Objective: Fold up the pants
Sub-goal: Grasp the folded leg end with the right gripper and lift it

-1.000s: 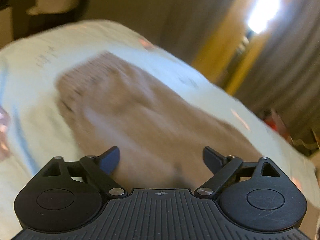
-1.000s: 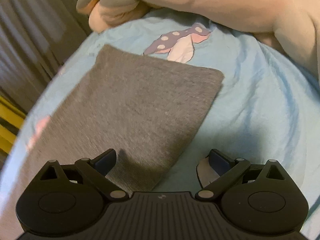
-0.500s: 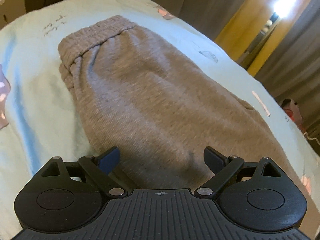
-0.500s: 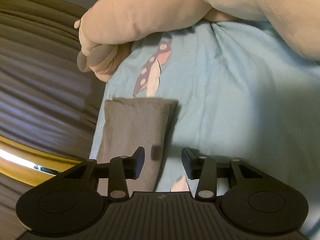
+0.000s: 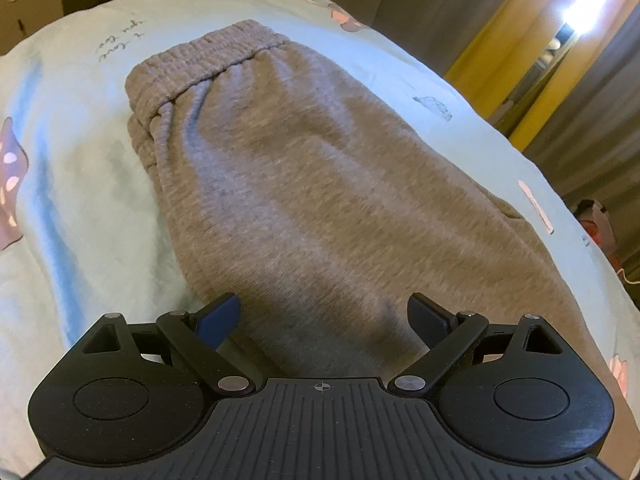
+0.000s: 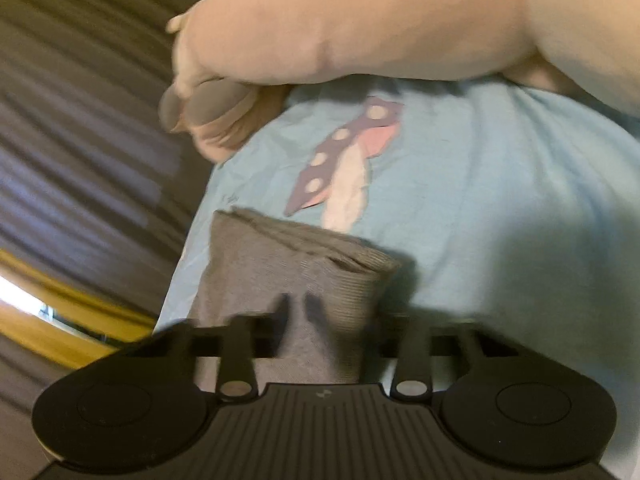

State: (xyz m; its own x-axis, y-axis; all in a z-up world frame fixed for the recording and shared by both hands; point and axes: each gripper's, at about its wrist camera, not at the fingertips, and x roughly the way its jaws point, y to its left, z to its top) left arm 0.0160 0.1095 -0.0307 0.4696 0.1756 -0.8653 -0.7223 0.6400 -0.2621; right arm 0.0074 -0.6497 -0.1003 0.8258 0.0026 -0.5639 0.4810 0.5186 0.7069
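Grey sweatpants [image 5: 304,184] lie on a light blue bedsheet [image 5: 72,208], the elastic waistband [image 5: 204,60] at the far end. My left gripper [image 5: 324,316] is open and empty, hovering low over the pants' middle. In the right wrist view my right gripper [image 6: 296,312] is shut on the leg end of the pants [image 6: 304,264] and lifts it off the sheet, so the cuff stands up and folds over. The view is blurred by motion.
A large beige plush toy [image 6: 360,28] lies on the sheet [image 6: 500,184] beyond the cuff. Grey curtains [image 6: 80,140] and a yellow frame [image 5: 516,56] stand past the bed's edge. A mushroom print [image 6: 344,164] marks the sheet.
My right gripper has closed on the pants' leg end and raised it. My left gripper has steadied over the pants and stayed open.
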